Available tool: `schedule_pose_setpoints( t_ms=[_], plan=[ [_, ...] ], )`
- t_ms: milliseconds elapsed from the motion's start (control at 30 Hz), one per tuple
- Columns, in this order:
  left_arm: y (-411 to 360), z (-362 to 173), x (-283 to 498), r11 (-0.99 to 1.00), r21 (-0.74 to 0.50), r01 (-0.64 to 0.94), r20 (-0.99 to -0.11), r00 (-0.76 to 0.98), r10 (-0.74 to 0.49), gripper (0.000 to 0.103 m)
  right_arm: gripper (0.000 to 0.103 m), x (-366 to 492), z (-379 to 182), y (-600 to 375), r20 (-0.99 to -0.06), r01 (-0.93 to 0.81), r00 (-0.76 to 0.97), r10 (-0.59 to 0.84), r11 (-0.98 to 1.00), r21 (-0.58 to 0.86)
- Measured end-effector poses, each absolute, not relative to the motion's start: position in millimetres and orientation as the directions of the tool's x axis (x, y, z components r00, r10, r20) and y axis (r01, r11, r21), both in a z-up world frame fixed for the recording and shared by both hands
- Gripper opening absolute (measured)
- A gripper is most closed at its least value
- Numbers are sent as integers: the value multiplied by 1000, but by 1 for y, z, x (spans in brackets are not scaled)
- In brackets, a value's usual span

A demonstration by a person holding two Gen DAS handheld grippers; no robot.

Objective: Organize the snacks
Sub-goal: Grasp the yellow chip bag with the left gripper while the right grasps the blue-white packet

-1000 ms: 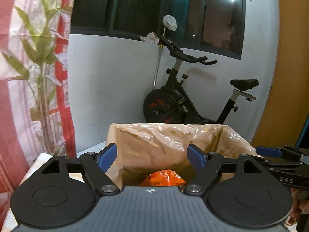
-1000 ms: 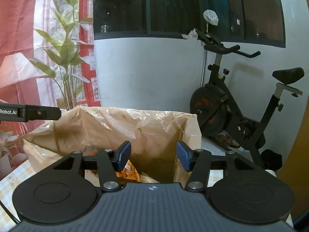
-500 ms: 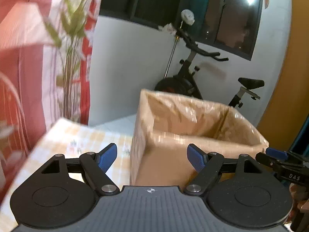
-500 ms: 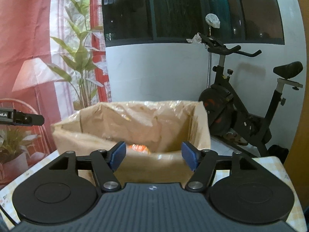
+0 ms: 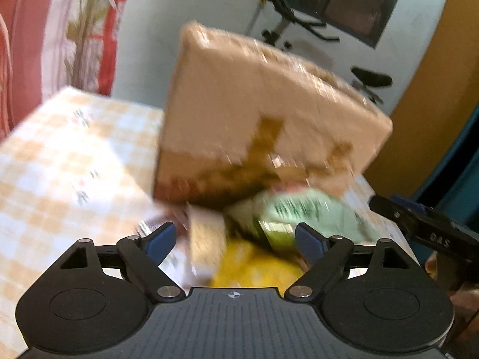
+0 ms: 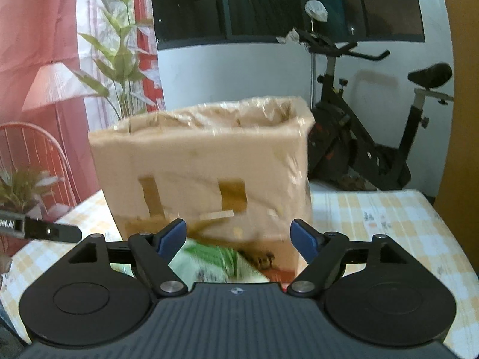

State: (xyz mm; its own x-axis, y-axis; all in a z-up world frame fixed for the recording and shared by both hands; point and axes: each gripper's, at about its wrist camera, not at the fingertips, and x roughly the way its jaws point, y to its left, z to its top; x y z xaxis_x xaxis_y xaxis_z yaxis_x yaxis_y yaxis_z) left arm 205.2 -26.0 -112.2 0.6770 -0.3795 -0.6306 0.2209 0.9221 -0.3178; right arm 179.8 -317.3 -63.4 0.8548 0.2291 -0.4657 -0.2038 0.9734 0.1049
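Though blurred, snack packets (image 5: 299,215) show green, yellow | box (image 6: 203,167) taped

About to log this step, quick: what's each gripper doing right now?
Left gripper: jaws opening, nothing gripped.
Right gripper: jaws opening, nothing gripped.

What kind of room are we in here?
Probably a lived-in home room: an exercise bike stands by the dark window, and a checked tablecloth covers the table holding a cardboard box.
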Motion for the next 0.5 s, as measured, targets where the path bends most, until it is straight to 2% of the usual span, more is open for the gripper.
schedule_pose_setpoints(
  t_ms=[500],
  plan=[
    [-60, -155, 218, 923, -297, 246, -753, 533, -385, 95, 86, 157, -96, -331, -536, -186, 812, 231, 973, 137]
  ],
)
